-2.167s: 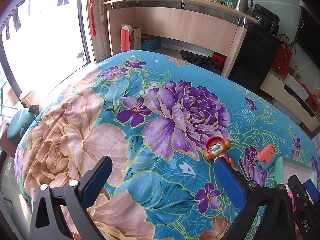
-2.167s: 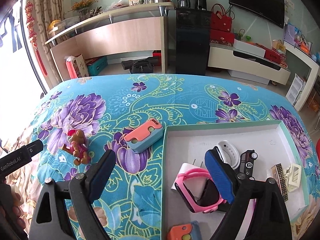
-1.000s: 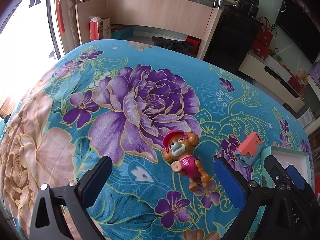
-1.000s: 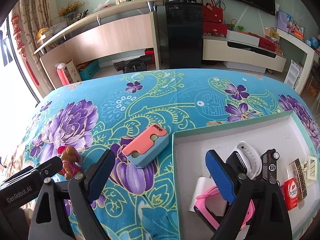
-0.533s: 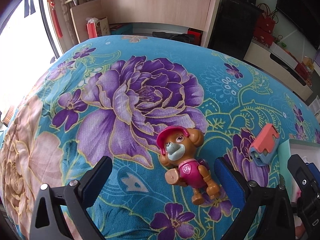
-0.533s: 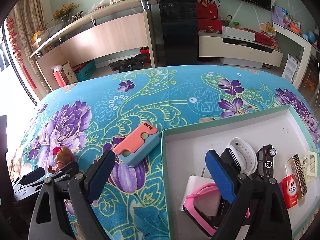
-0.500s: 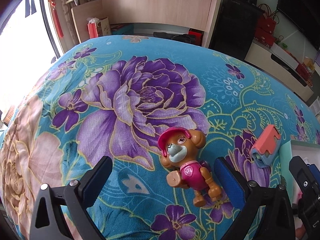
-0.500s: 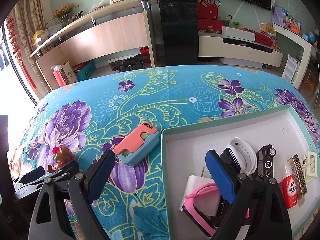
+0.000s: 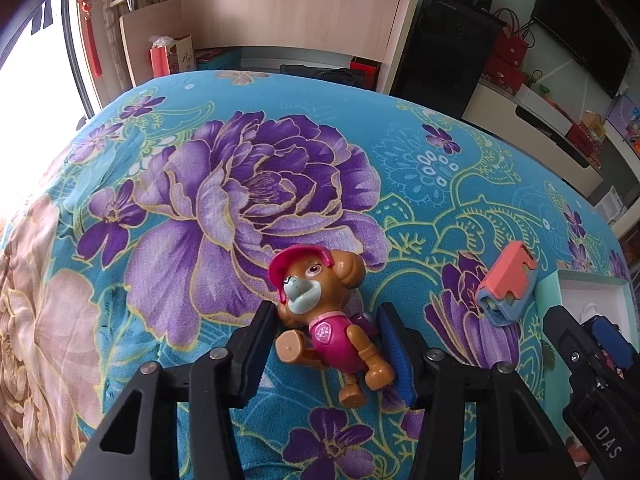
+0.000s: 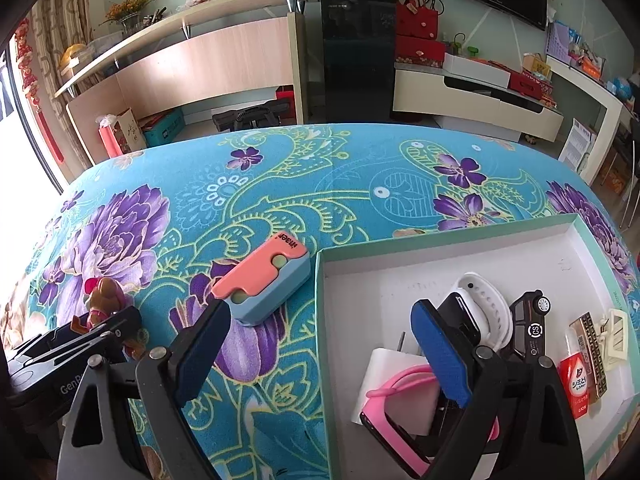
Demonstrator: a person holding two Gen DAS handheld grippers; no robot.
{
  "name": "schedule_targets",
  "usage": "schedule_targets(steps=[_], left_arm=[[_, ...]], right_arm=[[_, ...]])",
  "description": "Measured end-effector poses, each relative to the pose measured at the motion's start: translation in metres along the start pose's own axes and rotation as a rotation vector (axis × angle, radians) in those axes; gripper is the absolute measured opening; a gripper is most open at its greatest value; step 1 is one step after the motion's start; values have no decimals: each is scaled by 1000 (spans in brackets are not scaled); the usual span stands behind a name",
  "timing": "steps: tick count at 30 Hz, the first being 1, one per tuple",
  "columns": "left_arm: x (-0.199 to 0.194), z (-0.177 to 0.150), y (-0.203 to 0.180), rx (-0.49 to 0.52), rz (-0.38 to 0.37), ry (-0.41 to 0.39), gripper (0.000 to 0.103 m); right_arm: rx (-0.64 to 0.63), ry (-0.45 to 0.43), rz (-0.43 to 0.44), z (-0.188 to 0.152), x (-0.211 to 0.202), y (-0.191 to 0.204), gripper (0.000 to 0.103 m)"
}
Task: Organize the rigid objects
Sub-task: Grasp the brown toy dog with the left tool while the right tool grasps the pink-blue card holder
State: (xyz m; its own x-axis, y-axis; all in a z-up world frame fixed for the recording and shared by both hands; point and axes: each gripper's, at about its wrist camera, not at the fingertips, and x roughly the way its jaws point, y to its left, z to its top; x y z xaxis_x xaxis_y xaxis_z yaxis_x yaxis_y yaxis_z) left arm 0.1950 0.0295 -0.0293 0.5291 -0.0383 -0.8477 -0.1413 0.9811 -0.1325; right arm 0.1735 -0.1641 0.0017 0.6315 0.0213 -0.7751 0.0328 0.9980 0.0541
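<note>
The left tool [image 9: 328, 344] has its pads closed in around the toy puppy figure [image 9: 320, 312], lying near the left of the table; whether they truly bite, I cannot tell. Gripped at its rounded torso, it might twist or slip out. The right tool [image 10: 320, 352] hangs agape over the white tray's [image 10: 576, 232] near left corner. A floral blue cloth [image 10: 320, 176] covers the table; a long shelf [image 10: 192, 24] stands beyond.

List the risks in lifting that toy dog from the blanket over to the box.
1. The left gripper closes on the toy dog, which lies tilted on its back; the pads meet rounded limbs, so it may twist or slip out.
2. The pink-and-blue case lies between the dog and the box and may get knocked.
3. The right gripper hangs open over the box edge, where the two may collide.
</note>
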Motion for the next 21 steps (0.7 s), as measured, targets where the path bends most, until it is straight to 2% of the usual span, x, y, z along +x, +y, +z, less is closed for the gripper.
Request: schedule_targets(steps=[6, 17, 21], left_arm=[[-1, 0, 8, -24, -38, -3, 54], [-6, 0, 27, -66, -20, 0, 54], [-6, -1, 27, -62, -15, 3, 54]], right_arm=[[-30, -8, -22, 2, 3, 6, 92], [-197, 14, -58, 12, 11, 24, 92], [-305, 22, -141, 9, 12, 33, 92]])
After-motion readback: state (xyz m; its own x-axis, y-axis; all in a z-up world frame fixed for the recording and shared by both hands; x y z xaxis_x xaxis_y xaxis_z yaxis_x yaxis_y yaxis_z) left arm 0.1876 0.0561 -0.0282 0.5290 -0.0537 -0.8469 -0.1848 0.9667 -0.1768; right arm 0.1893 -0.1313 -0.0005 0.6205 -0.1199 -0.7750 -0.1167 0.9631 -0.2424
